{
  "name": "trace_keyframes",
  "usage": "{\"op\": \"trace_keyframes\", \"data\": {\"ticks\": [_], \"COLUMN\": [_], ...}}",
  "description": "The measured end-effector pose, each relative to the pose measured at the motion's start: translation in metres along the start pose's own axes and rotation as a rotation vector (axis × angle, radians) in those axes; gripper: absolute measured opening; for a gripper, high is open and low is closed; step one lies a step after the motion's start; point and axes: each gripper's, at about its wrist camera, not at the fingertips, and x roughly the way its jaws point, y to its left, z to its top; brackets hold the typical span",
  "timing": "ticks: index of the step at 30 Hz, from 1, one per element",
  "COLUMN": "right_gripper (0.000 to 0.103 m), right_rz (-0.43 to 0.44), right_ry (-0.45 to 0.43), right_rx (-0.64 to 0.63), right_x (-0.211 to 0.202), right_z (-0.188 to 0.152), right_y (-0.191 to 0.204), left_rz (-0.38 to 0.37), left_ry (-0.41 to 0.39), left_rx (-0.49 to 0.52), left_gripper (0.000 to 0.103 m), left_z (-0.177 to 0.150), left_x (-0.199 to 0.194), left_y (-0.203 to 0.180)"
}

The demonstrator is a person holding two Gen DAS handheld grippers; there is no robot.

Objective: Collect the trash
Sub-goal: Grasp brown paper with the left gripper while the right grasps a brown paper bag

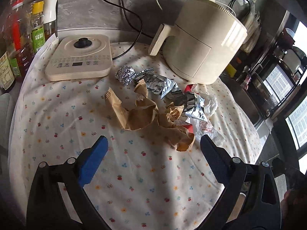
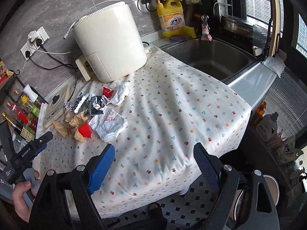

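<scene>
A heap of trash lies on the flowered cloth: a foil ball, a silver wrapper, crumpled brown paper, a white tissue, a red scrap and a printed white wrapper. My left gripper is open and empty, just short of the brown paper's near end. My right gripper is open and empty over bare cloth, to the right of the heap. In the right wrist view the white wrapper, red scrap and brown paper lie at left.
A cream air fryer stands behind the heap, a flat cream cooker base to its left, oil bottles at the far left. A steel sink and yellow detergent bottle are at right. A hand holds the left gripper.
</scene>
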Motion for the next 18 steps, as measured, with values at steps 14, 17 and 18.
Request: {"op": "trace_keyframes", "data": {"ticks": [14,17,18], "right_gripper": [0.064,0.063,0.063], "right_rz": [0.035,0.037,0.041], "right_ry": [0.045,0.064,0.069], "right_rx": [-0.012,-0.028,-0.032], "right_x": [0.035,0.042,0.044], "right_z": [0.002,0.001,0.002], "right_y": [0.074,0.084,0.088], "left_rz": [-0.020,-0.002,-0.005], "left_ry": [0.112,0.146,0.152], "left_rx": [0.040,0.039,0.035], "left_gripper": [0.062,0.019,0.010], "left_z": [0.036,0.037,0.038], "left_x": [0.065,0.076,0.077], "left_y": [0.046,0.050,0.052]}}
